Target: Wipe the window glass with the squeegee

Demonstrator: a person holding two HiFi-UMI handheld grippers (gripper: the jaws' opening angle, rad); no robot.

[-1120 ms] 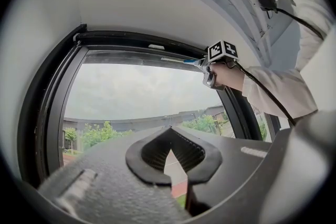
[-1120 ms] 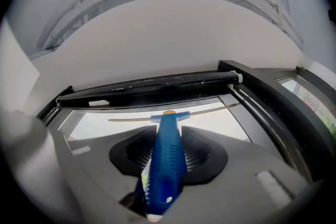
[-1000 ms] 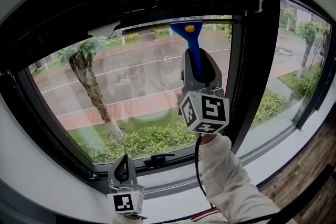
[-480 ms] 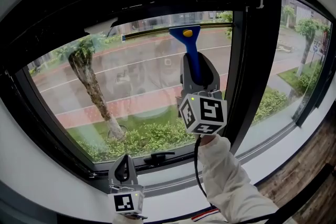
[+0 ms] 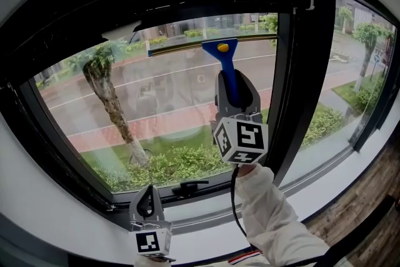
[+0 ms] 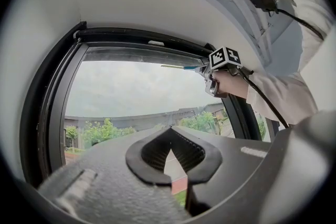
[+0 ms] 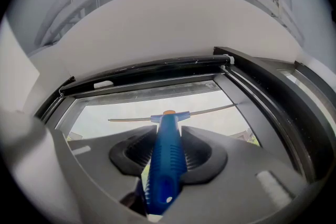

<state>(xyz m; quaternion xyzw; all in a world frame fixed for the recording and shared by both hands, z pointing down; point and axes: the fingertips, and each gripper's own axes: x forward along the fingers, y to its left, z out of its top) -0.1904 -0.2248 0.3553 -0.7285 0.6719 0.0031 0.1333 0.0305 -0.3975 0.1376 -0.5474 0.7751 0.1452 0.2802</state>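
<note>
Blue ribbed plastic, the handle of the squeegee (image 5: 225,60), rises out of the right tongs (image 5: 235,78). Both jaws pinch it from either side, low on the grip. In the right gripper view the squeegee (image 7: 164,165) fills the gap between the pads of those tongs (image 7: 168,139). Gripping it that low leaves the whole T-head free, so the long blade (image 5: 181,47) can lie level against the window glass (image 5: 169,115).

The blade sits toward 12 o'clock on the pane, a little below the top of the dark window frame (image 5: 303,72). Its far end reaches nearly to the frame's upright at 3 o'clock. That placement suits a downward pull. I judge the stroke to be near its start, with most of the glass toward 6 o'clock not yet covered.

The left tongs (image 5: 148,202) hang at 7 o'clock in the head view, down by the sill and just left of the window latch (image 5: 189,186), well apart from the squeegee. The left gripper view shows these tongs (image 6: 171,131) pressed together on nothing — parked low, I would guess, so as not to block the blade's path.
</note>
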